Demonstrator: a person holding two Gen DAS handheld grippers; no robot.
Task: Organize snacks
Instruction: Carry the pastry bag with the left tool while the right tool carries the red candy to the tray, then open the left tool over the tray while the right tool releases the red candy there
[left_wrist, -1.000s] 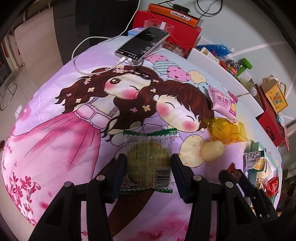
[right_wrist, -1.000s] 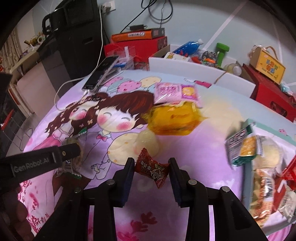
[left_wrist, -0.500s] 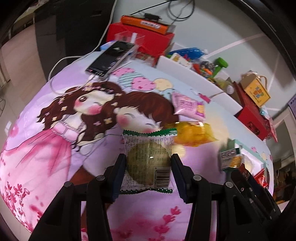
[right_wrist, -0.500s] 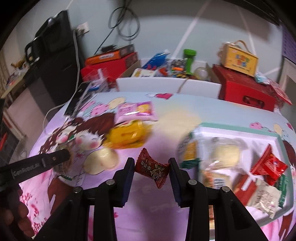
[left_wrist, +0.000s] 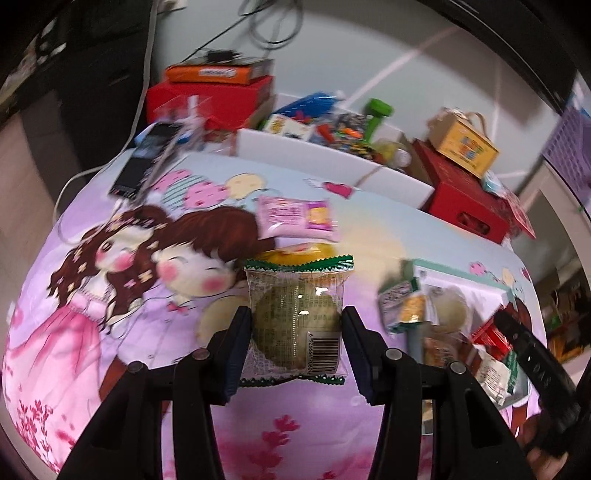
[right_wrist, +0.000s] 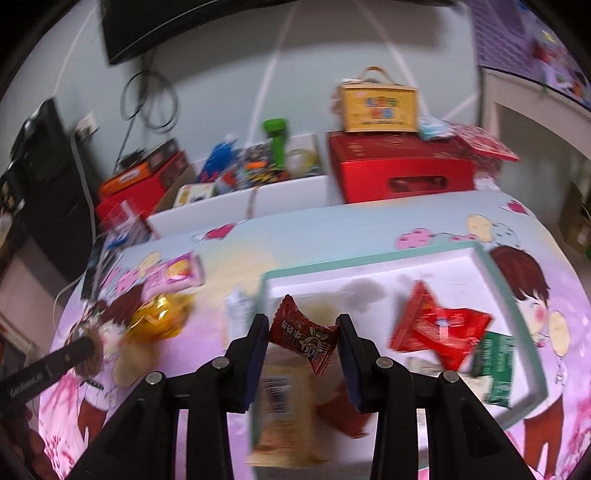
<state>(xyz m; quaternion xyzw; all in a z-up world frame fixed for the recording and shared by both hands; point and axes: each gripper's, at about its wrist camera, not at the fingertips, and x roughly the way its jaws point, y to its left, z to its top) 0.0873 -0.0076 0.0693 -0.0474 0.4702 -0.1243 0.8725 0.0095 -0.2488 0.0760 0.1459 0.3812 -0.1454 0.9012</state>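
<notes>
My left gripper (left_wrist: 295, 334) is shut on a clear green-edged cake packet (left_wrist: 295, 317), held above the pink cartoon cloth. My right gripper (right_wrist: 301, 341) is shut on a small red candy wrapper (right_wrist: 301, 338), held over the left part of the white tray with a green rim (right_wrist: 369, 258). The tray holds several snacks, among them red packets (right_wrist: 439, 328) and a green packet (right_wrist: 496, 363). In the left wrist view the tray (left_wrist: 461, 275) lies to the right, with the right gripper's finger (left_wrist: 532, 363) over it. A pink packet (left_wrist: 297, 218) and a yellow packet (right_wrist: 159, 321) lie on the cloth.
A phone (left_wrist: 147, 158) on a white cable lies at the cloth's far left. Behind the table stand red boxes (right_wrist: 402, 171), a white bin of clutter (right_wrist: 251, 173) and a yellow carton (right_wrist: 378, 105). The table edge is close below both grippers.
Both grippers have swung right with their snacks held. The right gripper has moved from over the bare cloth to over the tray; the left gripper now faces the tray side.
</notes>
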